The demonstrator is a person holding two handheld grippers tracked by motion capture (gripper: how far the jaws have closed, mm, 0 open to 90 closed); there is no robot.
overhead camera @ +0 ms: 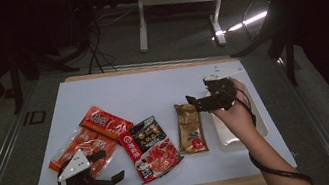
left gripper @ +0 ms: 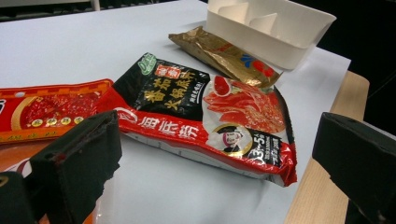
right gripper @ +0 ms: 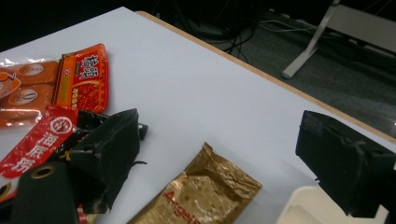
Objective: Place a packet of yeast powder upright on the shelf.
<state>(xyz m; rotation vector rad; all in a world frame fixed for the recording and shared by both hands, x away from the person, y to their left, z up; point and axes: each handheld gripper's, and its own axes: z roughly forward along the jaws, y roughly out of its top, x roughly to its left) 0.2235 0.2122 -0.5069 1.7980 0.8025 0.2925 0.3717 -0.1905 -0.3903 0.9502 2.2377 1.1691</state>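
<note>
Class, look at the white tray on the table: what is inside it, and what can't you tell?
The white tray shows bare dividers and nothing inside its visible compartments. From above, the right gripper and hand cover much of it, so the rest cannot be checked.

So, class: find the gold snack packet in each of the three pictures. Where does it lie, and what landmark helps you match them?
High view: gold packet right of centre, beside the white tray.
Left gripper view: upper centre, tucked against the tray.
Right gripper view: bottom centre, between the jaws.
Shared landmark: the white tray.
</note>
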